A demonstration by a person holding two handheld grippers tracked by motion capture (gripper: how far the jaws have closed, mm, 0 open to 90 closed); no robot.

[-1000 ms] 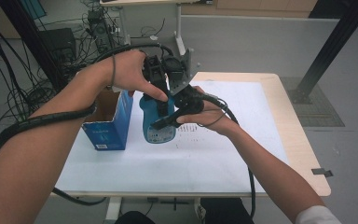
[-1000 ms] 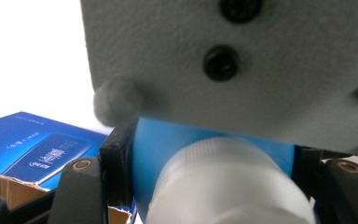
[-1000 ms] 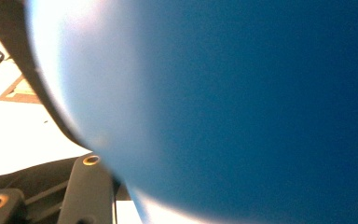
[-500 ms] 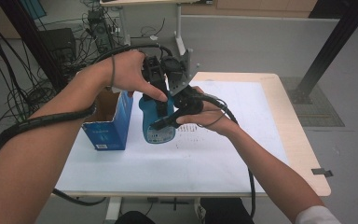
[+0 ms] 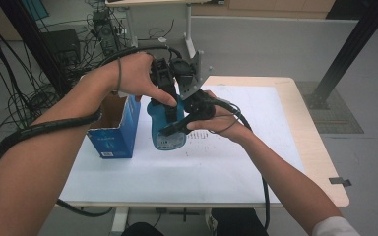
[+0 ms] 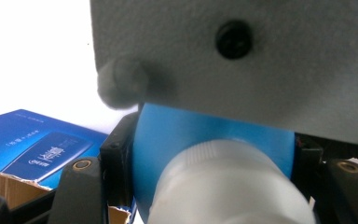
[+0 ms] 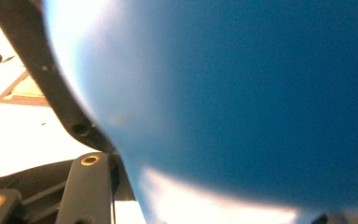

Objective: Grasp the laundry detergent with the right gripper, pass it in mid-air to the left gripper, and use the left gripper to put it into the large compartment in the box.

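Note:
A blue bottle [image 5: 166, 132] with a label low on its side hangs above the white table [image 5: 256, 167], held from both sides. My left gripper [image 5: 171, 109] comes down from above and is shut on the bottle's upper part. In the left gripper view the blue body [image 6: 205, 135] and a white cap [image 6: 228, 186] sit between its black jaws. My right gripper [image 5: 178, 128] reaches in from the right and is shut on the blue bottle's body [image 7: 242, 93], which fills most of the right gripper view. A grey plate [image 5: 191, 78] stands above both hands.
An open blue carton [image 5: 115, 129] stands on the table just left of the bottle; its printed face [image 6: 37, 144] also appears in the left gripper view. Cables and equipment [image 5: 39, 64] crowd the floor at the far left. A black post [image 5: 344, 54] rises at the right.

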